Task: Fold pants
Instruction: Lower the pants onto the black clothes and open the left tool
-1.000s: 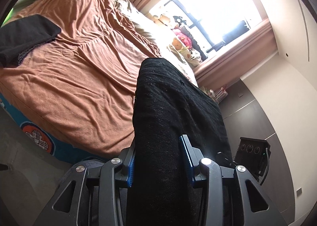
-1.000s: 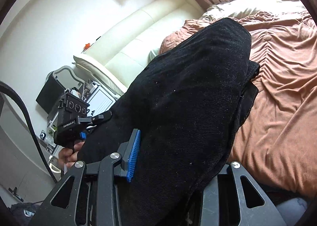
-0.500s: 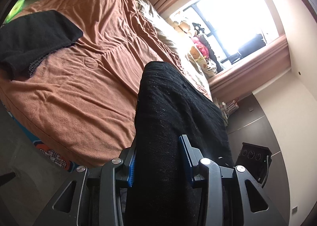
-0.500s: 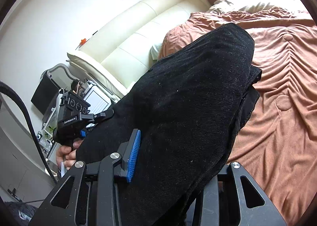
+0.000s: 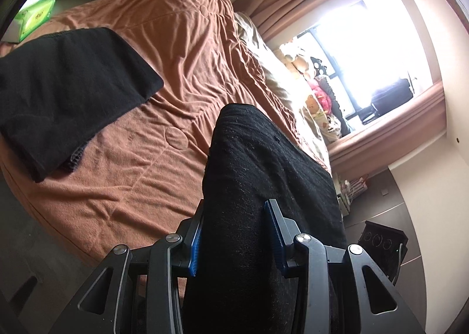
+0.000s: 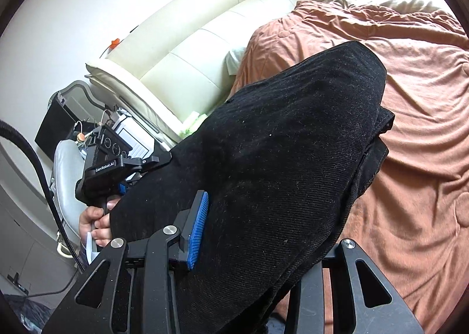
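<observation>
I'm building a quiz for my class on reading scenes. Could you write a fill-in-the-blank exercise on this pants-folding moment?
1. The bundle of black pants is clamped in ____ grippers at once.
2. The bedspread on the bed is ____ in colour.
3. A second black garment lies flat on the ____.
4. The pads on the jaws are ____ in colour.

Missing words: both; brown; bed; blue

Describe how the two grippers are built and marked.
Both are black, with angular fingers, triangular cut-outs, silver screws and ribbed blue pads. The left gripper, seen from the right wrist, has a boxy body printed "GenRobot.AI", three round dials and a thick black cable.
</observation>
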